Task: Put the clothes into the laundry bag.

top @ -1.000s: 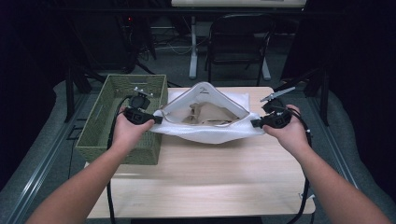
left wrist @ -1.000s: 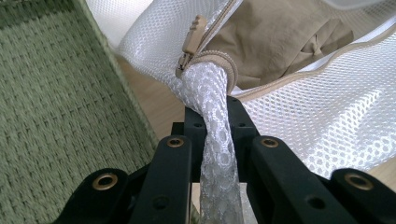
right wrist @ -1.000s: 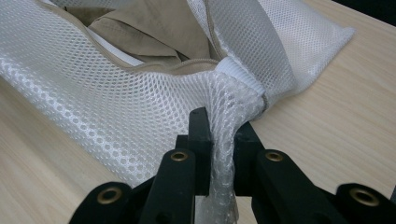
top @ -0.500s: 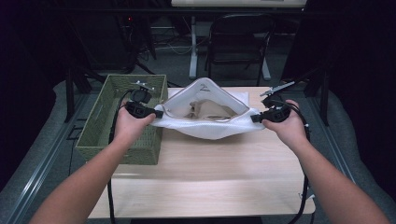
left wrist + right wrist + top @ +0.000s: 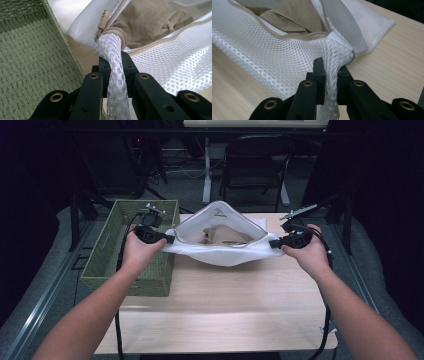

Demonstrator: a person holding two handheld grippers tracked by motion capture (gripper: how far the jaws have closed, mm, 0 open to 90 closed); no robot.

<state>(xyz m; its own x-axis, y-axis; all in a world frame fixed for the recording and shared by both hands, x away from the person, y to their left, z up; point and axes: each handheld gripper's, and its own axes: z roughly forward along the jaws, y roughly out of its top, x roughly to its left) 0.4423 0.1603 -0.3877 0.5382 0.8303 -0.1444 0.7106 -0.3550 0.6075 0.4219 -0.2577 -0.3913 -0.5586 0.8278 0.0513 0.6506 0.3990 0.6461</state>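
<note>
the white mesh bag (image 5: 220, 247) has shifted toward the green woven basket (image 5: 107, 251) since a second ago. left gripper (image 5: 165, 239) and right gripper (image 5: 274, 243) each pinch a bunched corner, holding it open above the wooden table (image 5: 225, 310); tan cloth (image 5: 150, 20) lies inside.

The high view looks forward and down from above the near edge of the table (image 5: 210, 320), far enough to take in the whole mesh bag (image 5: 220, 251). The 2 gripper views sit very close at opposite ends of that bag (image 5: 175, 67) (image 5: 262, 57), each looking along its jaws toward the bag's open middle.
</note>
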